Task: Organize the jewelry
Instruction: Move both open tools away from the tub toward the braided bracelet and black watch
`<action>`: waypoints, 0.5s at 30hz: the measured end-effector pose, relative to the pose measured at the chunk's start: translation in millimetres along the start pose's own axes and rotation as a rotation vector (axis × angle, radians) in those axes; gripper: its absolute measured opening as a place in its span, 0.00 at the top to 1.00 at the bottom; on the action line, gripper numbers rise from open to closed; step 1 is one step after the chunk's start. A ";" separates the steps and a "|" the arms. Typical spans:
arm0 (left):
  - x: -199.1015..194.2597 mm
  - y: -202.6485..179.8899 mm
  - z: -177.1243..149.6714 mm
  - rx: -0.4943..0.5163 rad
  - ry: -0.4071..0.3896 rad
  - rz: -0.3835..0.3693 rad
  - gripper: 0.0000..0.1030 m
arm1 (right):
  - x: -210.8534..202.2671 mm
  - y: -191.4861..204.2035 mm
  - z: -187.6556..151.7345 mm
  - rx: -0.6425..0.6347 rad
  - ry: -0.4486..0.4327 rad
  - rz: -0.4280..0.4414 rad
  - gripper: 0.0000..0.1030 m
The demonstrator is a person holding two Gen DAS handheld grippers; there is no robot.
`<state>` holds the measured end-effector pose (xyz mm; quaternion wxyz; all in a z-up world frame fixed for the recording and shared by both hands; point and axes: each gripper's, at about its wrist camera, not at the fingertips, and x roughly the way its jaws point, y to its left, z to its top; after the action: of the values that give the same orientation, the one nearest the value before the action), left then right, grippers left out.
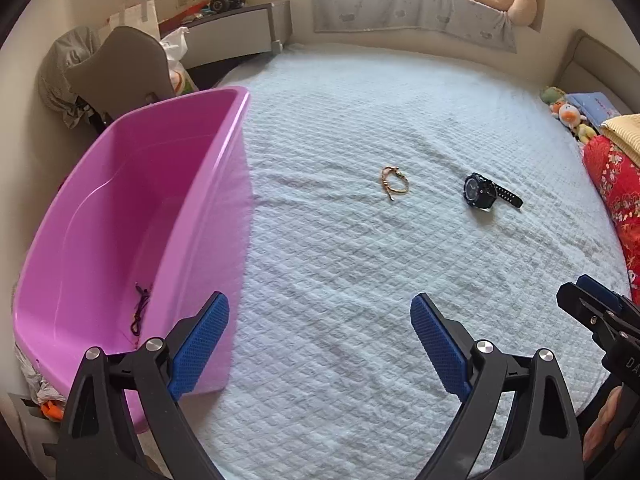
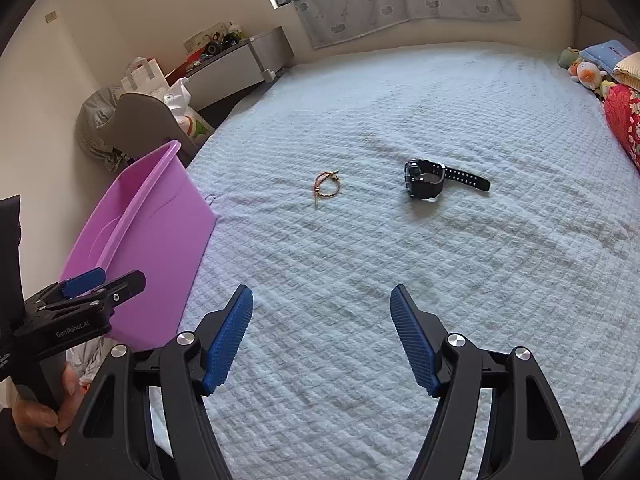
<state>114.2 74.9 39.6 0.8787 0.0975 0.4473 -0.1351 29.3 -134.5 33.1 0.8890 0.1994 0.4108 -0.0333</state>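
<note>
Both grippers, left gripper (image 1: 320, 344) and right gripper (image 2: 322, 340), gape wide and hold nothing above the bed (image 1: 360, 280). Beside them the pink tub (image 1: 120, 200) holds a dark cord (image 1: 140, 308), its shape hard to read. A black watch (image 2: 426, 182) lies mid-bed; it looks stiff and weighty, best pinched across the case. Left of it, apart, a gold bracelet (image 2: 325, 189) looks light and limp, so pinch its bunched links.

The right gripper (image 2: 322, 336) is hovering with fingers (image 2: 228, 340) spread over the bed (image 2: 400, 300), facing a gold bracelet (image 2: 326, 189) and black watch (image 2: 428, 180) lying apart.
</note>
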 end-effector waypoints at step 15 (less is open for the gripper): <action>57.6 -59.8 8.2 -0.031 0.017 -0.042 0.12 | 27.8 -95.1 -4.0 0.117 0.011 -0.071 0.34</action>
<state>133.4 7.4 -5.5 0.8733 0.0755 0.4588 -0.1455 23.5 -217.4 -21.0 0.8718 0.2365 0.4200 -0.0877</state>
